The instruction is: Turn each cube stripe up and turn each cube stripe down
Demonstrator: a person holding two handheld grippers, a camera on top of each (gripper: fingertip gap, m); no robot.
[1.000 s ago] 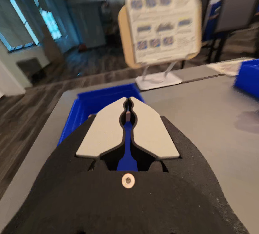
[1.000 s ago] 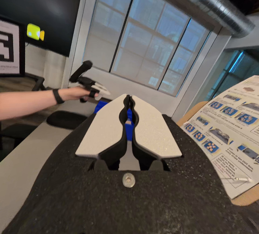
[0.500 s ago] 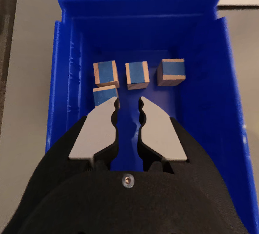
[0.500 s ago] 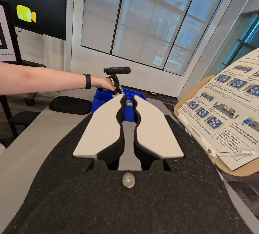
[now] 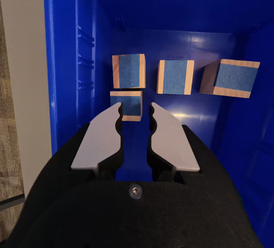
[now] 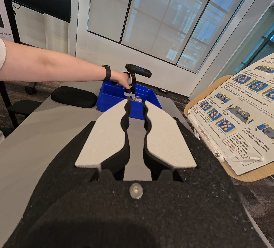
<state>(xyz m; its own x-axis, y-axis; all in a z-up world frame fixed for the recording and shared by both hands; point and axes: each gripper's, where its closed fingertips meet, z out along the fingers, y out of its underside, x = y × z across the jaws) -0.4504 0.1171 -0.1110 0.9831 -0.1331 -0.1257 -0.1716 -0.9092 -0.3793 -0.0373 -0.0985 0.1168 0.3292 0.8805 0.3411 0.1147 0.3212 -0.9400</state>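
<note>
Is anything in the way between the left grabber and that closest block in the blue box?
Nothing visible is. The left gripper is open inside the blue box, right above the nearest cube. Another cube sits just behind it.

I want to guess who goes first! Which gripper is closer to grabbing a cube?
Left. The left gripper is open inside the blue bin, right at the nearest cube. The right gripper hangs back over the table, outside the bin.
</note>
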